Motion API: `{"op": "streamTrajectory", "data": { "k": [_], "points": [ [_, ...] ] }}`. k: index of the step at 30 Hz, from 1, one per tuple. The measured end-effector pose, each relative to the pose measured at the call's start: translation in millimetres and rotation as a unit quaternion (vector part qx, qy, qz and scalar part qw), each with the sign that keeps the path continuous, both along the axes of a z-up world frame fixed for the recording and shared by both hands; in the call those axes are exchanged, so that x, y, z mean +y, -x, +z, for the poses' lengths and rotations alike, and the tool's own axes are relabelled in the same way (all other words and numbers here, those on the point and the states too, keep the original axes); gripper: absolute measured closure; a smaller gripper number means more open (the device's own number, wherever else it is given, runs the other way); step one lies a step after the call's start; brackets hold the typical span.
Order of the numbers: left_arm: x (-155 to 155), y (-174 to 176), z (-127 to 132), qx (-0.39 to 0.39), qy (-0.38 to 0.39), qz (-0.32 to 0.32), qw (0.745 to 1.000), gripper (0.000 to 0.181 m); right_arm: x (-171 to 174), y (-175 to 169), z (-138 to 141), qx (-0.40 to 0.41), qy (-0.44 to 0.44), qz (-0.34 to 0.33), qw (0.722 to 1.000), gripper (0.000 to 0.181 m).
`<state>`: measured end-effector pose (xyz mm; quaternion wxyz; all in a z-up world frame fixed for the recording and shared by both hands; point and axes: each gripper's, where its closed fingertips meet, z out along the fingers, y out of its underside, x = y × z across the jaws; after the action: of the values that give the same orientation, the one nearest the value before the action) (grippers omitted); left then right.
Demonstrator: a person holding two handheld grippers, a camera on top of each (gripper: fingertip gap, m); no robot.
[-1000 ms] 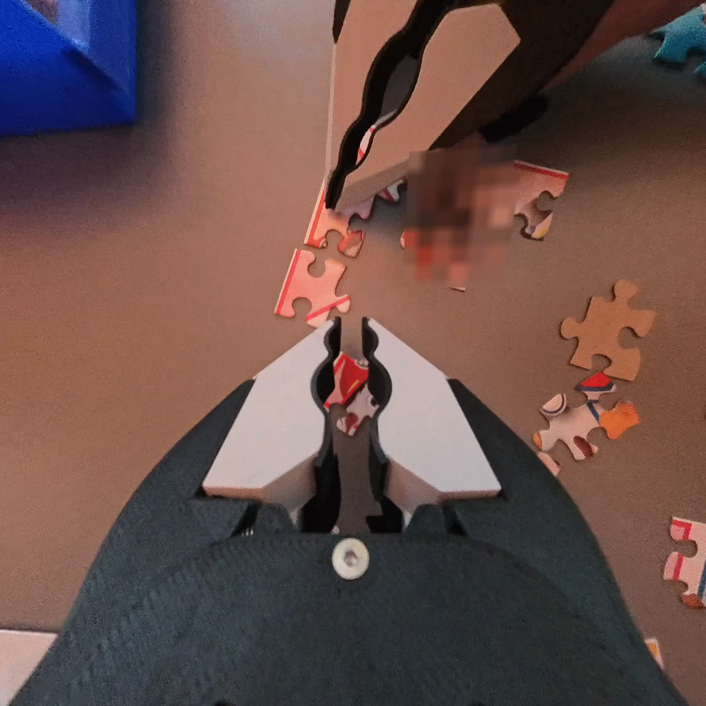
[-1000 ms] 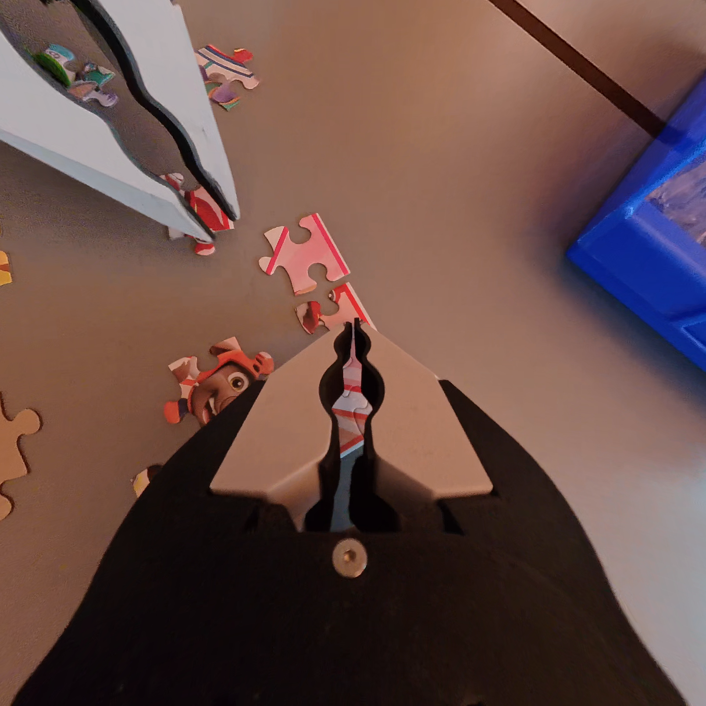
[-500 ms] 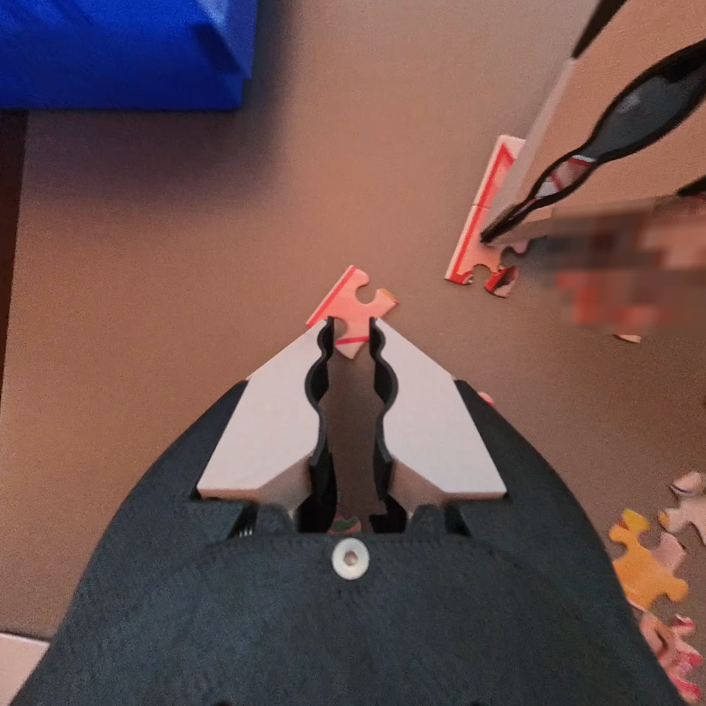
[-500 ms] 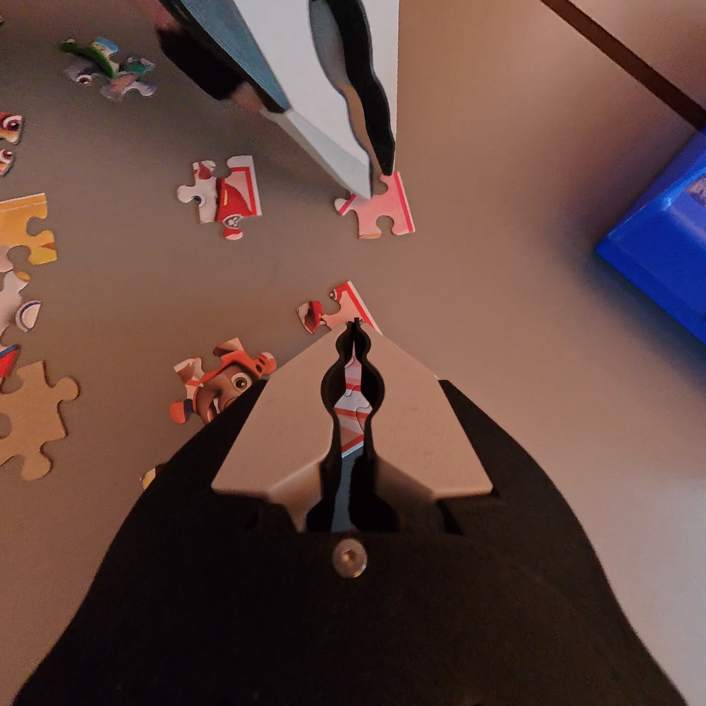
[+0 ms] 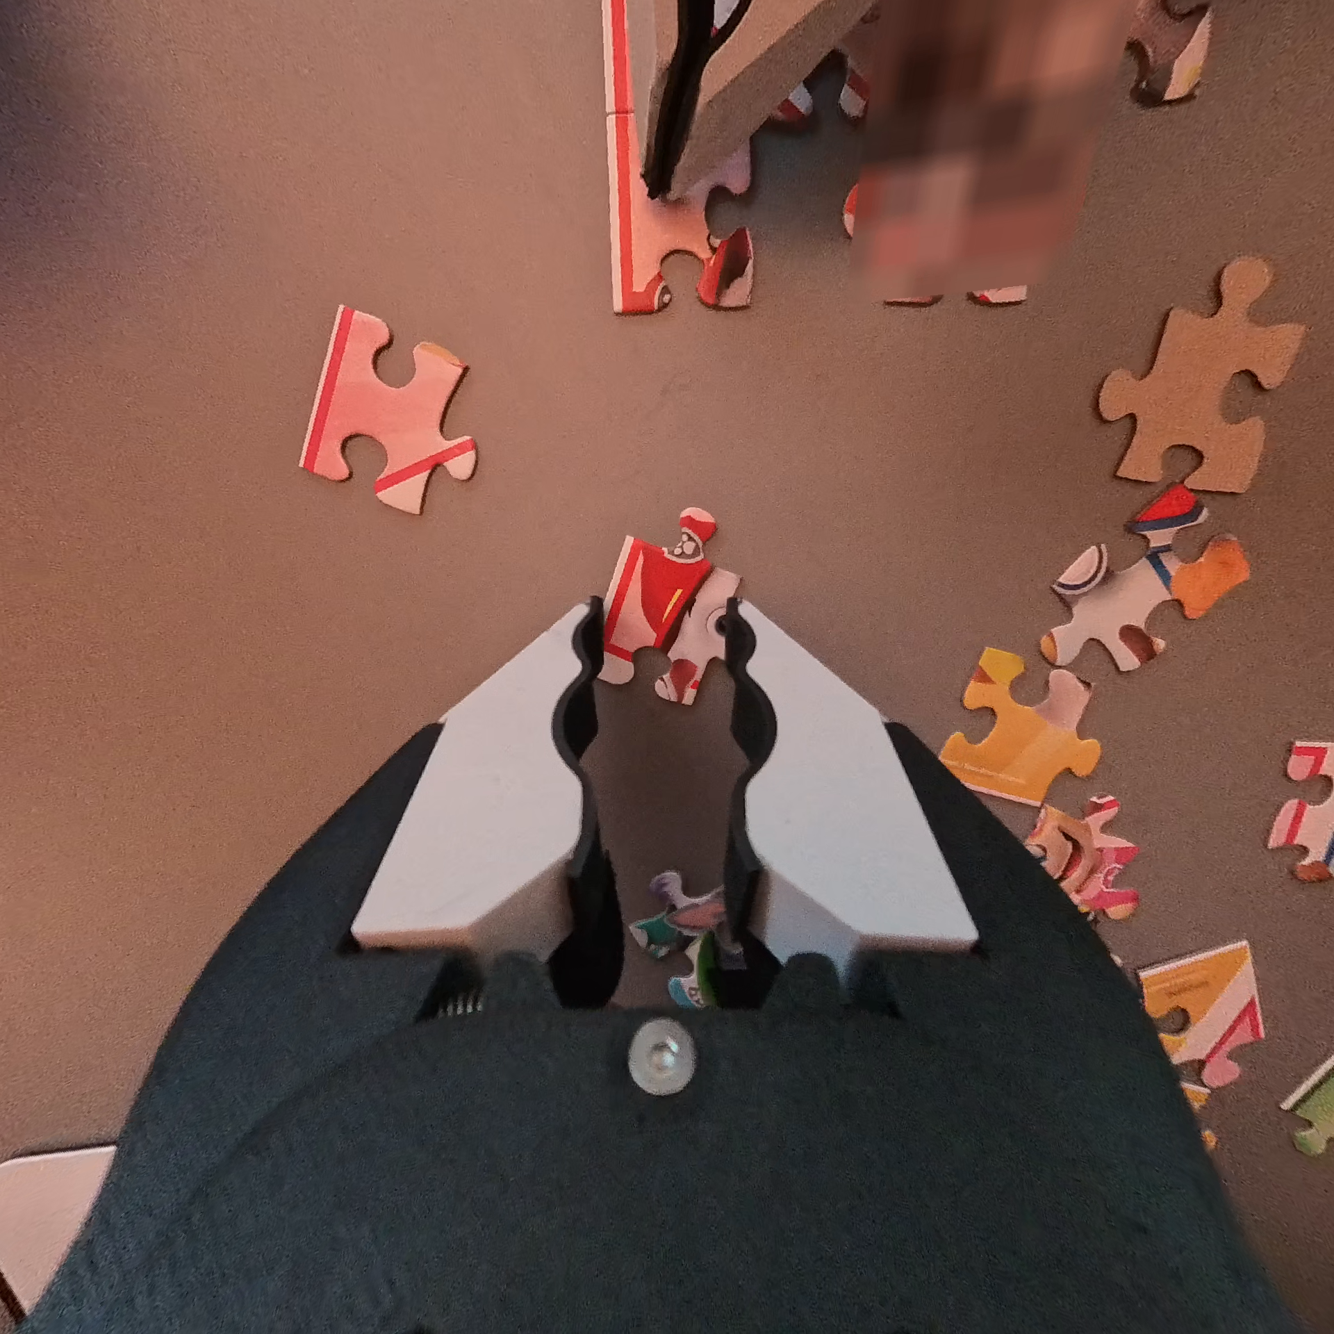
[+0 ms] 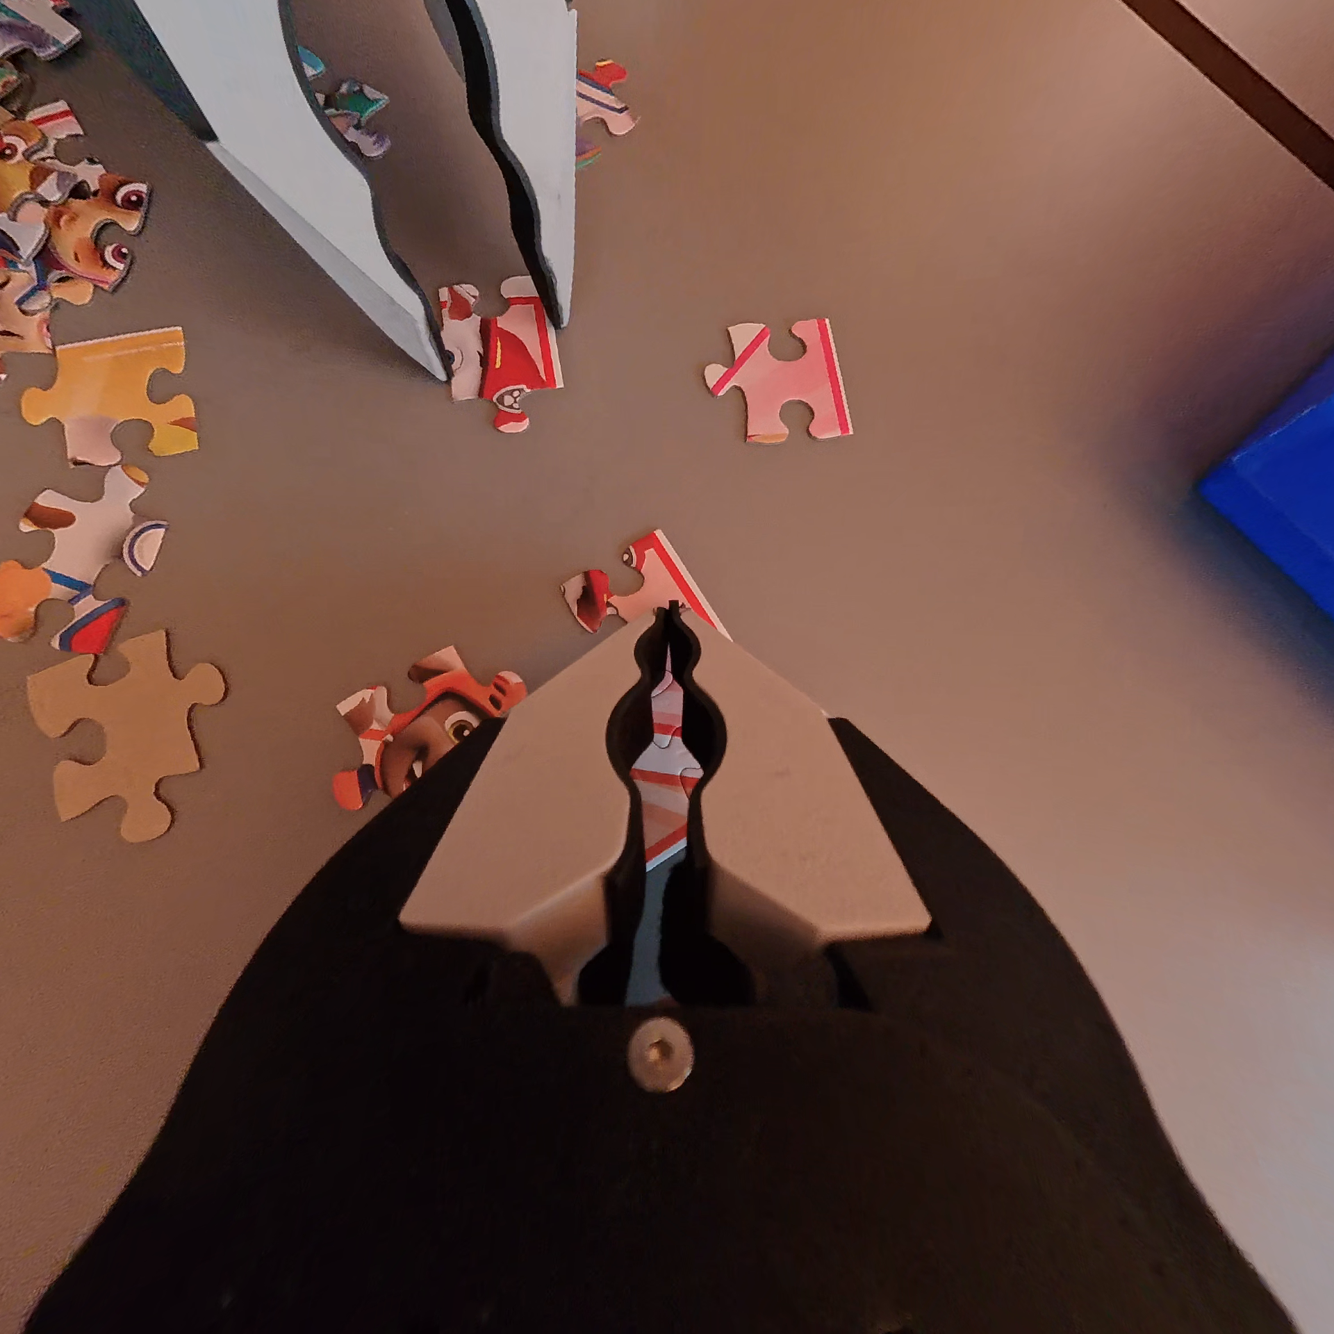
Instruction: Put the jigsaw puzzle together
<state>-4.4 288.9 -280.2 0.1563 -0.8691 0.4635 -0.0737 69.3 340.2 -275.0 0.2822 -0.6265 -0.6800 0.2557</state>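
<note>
My left gripper (image 5: 662, 608) is open, low over the brown table, with its fingertips on either side of a red-and-white puzzle piece (image 5: 660, 613) that lies flat. The right wrist view shows the same gripper (image 6: 498, 346) and piece (image 6: 509, 361) from the front. My right gripper (image 6: 668, 613) is shut, its tips pressed down on a strip of joined pink edge pieces (image 6: 668, 758) ending in a red-bordered corner piece (image 6: 650, 585). The strip also shows in the left wrist view (image 5: 650, 238). A loose pink edge piece (image 5: 386, 411) (image 6: 783, 382) lies apart from the strip.
Several loose pieces lie to the side: a brown face-down one (image 5: 1198, 382) (image 6: 123, 736), a yellow one (image 5: 1018, 743), a white-and-orange one (image 5: 1140, 592), and a pup-face one (image 6: 426, 729). A blue box (image 6: 1278, 491) stands near the table's edge.
My left gripper swung over to the loose pink edge piece, shifted it, then came back to the red-and-white piece and opened wider. My right gripper stayed shut on the strip.
</note>
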Motion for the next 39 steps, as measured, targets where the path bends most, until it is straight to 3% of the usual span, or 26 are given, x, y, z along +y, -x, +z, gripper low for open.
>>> {"op": "streamTrajectory", "data": {
  "k": [15,16,20,25,27,31,39],
  "points": [
    [9,-25,2,-0.058,-0.071,0.048,0.995,0.151,-3,8,0,0.008,-0.004,0.008,1.0,0.181],
    [8,-29,3,-0.068,-0.073,0.042,0.994,0.18,-3,8,0,0.009,-0.003,0.008,1.0,0.181],
    [11,-32,3,-0.075,-0.084,0.051,0.992,0.181,-4,9,0,0.011,-0.002,0.008,1.0,0.181],
    [3,-29,17,-0.079,-0.06,0.038,0.994,0.147,-4,9,0,0.012,-0.001,0.008,1.0,0.181],
    [1,-21,8,-0.051,-0.032,0.039,0.997,0.129,-4,10,0,0.012,-0.001,0.009,1.0,0.181],
    [5,-20,2,-0.049,-0.024,0.03,0.998,0.14,-4,10,0,0.013,-0.002,0.008,1.0,0.181],
    [1,-24,3,-0.07,-0.055,0.039,0.995,0.141,-4,10,0,0.011,-0.007,0.01,1.0,0.181]
  ]
}}
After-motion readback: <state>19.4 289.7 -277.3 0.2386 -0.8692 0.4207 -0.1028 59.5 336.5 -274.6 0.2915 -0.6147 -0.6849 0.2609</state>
